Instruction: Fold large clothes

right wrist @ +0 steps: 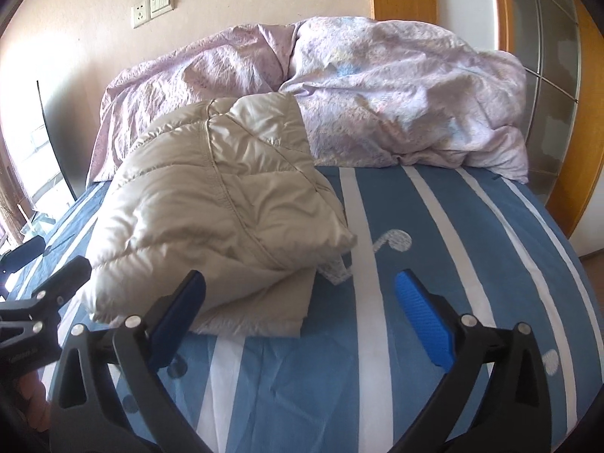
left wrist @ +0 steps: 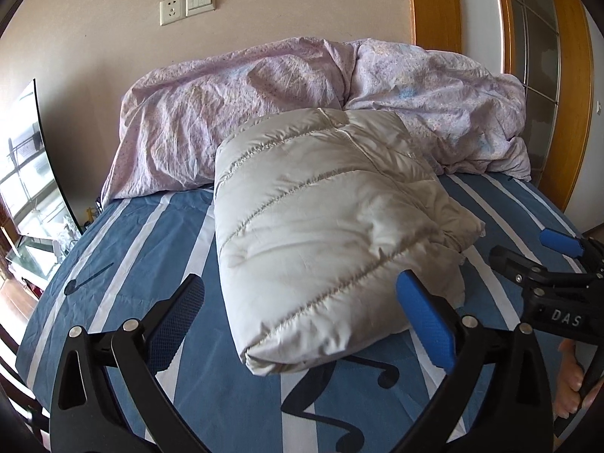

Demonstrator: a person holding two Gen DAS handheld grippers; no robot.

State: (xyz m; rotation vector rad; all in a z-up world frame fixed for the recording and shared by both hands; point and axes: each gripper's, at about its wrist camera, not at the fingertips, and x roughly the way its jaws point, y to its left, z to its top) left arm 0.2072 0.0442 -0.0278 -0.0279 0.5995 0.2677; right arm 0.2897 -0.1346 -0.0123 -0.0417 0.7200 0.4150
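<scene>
Left gripper (left wrist: 300,305) and right gripper (right wrist: 300,302) both gape wide, nothing between the pads. Ahead, the cream quilted jacket (left wrist: 321,219) sits folded in a puffy bundle mid-bed (right wrist: 472,264), its far end against the lilac duvet (left wrist: 234,113).

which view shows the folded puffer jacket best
The left wrist view: the folded puffer jacket sits centred, all its edges visible. The right wrist view shows it off to the left, its near corner behind a finger.
</scene>
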